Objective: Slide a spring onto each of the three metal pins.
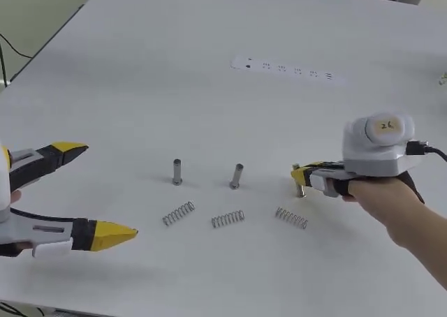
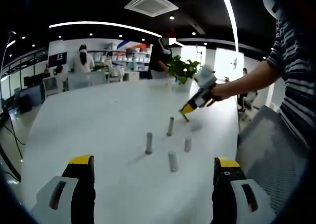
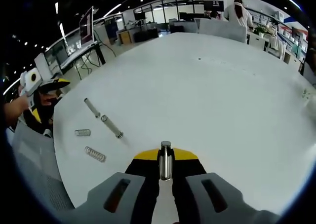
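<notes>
White table (image 1: 209, 93) — three metal pins and three springs are laid out.

The left pin (image 1: 177, 172) and the middle pin (image 1: 237, 176) are seen standing upright and bare, side by side with a gap between them. The third pin (image 3: 165, 166) is pinched between the closed jaws of the right gripper (image 1: 303, 173). In the right gripper view its shaft is seen pressed between the yellow tips. In the head view its lower end is seen at the table, roughly in line with the other two pins.

The springs are seen lying flat in a row just in front of the pins — left spring (image 1: 179, 214), middle spring (image 1: 228, 219), right spring (image 1: 290, 218) — each apart from its neighbours and from the pins.

The left gripper (image 1: 94, 191) is held over the left of the table, well apart from the parts, jaws spread wide.

A power strip (image 1: 286, 70) is noted lying flat at the far side.
</notes>
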`<state>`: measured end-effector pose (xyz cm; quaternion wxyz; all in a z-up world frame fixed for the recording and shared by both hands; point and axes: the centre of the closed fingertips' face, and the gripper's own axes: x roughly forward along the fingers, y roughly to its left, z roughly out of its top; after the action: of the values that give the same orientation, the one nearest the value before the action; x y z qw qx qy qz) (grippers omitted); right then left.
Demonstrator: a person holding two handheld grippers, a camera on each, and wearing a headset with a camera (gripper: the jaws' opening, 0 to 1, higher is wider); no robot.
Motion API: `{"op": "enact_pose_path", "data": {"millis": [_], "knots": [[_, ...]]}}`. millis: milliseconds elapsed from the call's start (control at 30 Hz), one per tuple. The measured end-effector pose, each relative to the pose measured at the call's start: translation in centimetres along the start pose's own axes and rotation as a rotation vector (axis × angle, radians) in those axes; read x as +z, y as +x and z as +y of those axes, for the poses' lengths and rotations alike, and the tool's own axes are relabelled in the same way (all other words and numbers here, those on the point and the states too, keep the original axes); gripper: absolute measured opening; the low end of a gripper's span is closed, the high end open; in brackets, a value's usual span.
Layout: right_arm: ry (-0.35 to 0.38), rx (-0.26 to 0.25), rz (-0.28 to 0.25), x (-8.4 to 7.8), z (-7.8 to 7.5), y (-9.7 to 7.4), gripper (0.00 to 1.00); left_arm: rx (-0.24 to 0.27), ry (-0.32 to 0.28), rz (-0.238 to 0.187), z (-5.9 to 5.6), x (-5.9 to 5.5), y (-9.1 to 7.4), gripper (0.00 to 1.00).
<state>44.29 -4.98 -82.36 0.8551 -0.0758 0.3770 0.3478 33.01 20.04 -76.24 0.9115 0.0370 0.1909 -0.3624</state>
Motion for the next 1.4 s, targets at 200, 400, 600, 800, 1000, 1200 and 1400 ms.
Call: {"op": "enact_pose_path", "data": {"millis": [200,400,600,800,1000,1200,1400], "knots": [[0.001,-0.008,-0.012,0.1,-0.1,-0.1,0.05,-0.003,0.002,0.0,-0.1,0.1,0.2,0.98],[-0.017,-0.007,-0.028,0.5,0.0,-0.1,0.05,-0.004,0.003,0.0,0.0,0.1,0.2,0.97],[-0.039,-0.015,-0.034,0.3,0.2,-0.5,0.05,0.008,0.0,-0.002,0.2,0.0,0.0,0.97],[-0.089,-0.026,-0.031,0.1,0.3,-0.8,0.05,0.003,-0.004,0.004,0.0,-0.3,0.1,0.97],[-0.097,-0.028,-0.029,-0.1,0.4,-1.0,0.05,0.002,-0.004,-0.002,0.0,0.0,0.3,0.97],[-0.097,-0.03,-0.026,-0.4,0.3,-1.4,0.06,0.0,-0.002,-0.005,0.1,0.1,0.5,0.97],[-0.091,-0.01,-0.024,-0.5,0.7,-1.4,0.06,-0.001,-0.003,-0.011,0.1,0.3,0.5,0.97]]}}
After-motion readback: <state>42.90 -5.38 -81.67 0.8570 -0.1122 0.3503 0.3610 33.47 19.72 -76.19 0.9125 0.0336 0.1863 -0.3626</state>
